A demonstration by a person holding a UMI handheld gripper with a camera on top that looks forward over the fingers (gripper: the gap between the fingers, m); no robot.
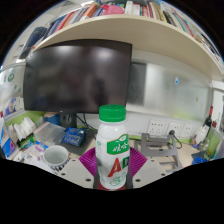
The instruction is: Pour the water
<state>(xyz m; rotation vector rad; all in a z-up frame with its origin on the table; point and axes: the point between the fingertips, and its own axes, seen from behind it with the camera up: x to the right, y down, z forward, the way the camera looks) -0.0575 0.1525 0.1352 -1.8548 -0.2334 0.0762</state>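
A white bottle (113,148) with a green cap stands upright between the purple pads (88,160) of the hand-held gripper (114,165), which appear to pinch it at both sides, seemingly lifted off the cluttered worktop (40,140) ready for pouring. A white mug (56,157), the likely target for the water, waits beyond the left finger, near the worktop's front edge. A dark monitor (78,78) fills the background.

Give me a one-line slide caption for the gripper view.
Gripper holding a green-capped white bottle upright between its pads, above a cluttered desk with a mug and monitor.
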